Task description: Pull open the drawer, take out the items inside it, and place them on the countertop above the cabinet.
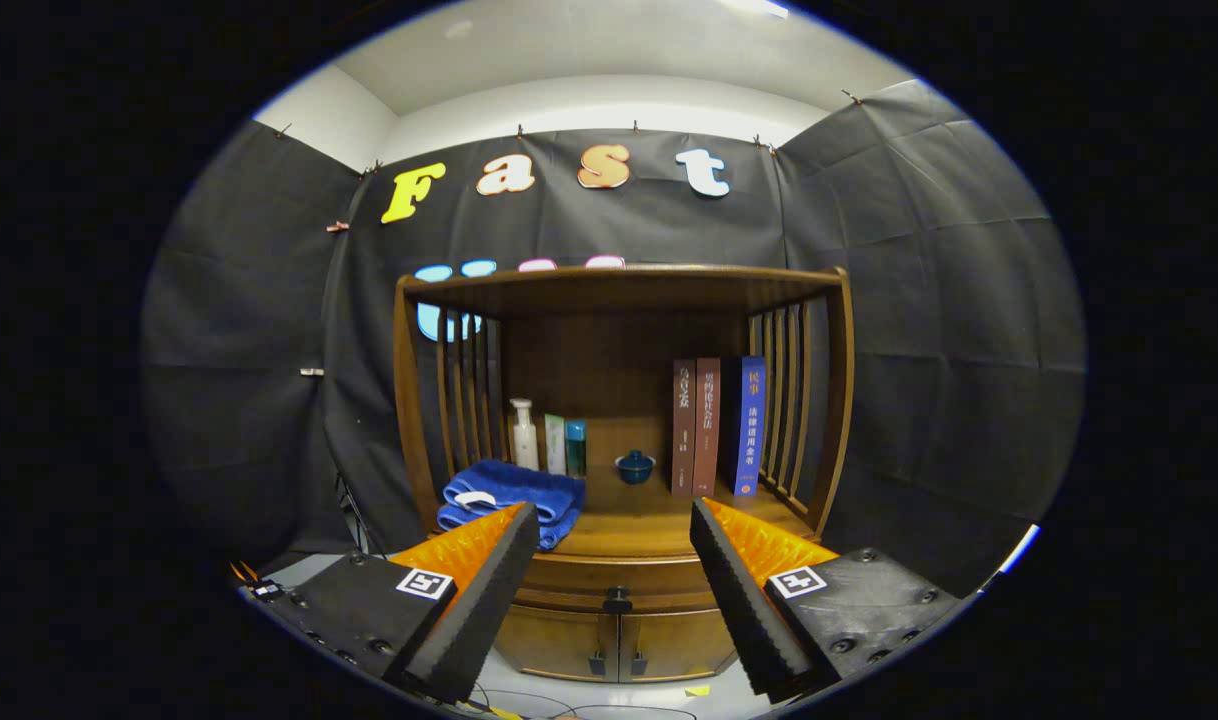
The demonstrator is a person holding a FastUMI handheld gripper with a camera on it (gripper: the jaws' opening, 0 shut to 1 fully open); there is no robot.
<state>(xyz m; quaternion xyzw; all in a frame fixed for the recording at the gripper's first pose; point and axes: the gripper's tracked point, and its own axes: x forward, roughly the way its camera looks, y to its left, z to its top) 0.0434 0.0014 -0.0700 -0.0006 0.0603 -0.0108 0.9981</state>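
Observation:
A wooden cabinet [619,420] stands ahead against the booth wall. Its drawer [619,578] sits closed under the countertop [634,535], with a small dark knob [617,601] in the middle. My gripper [614,520] is open, its two black ribbed fingers [479,600] spread wide with nothing between them. The knob lies between and just beyond the fingertips, some way off. Whatever is inside the drawer is hidden.
On the countertop lie a folded blue towel [514,495], a white bottle [522,434], two small boxes [565,445], a blue lidded bowl [635,466] and three upright books [717,425]. Slatted side rails enclose it. Two lower doors [619,645] sit beneath the drawer.

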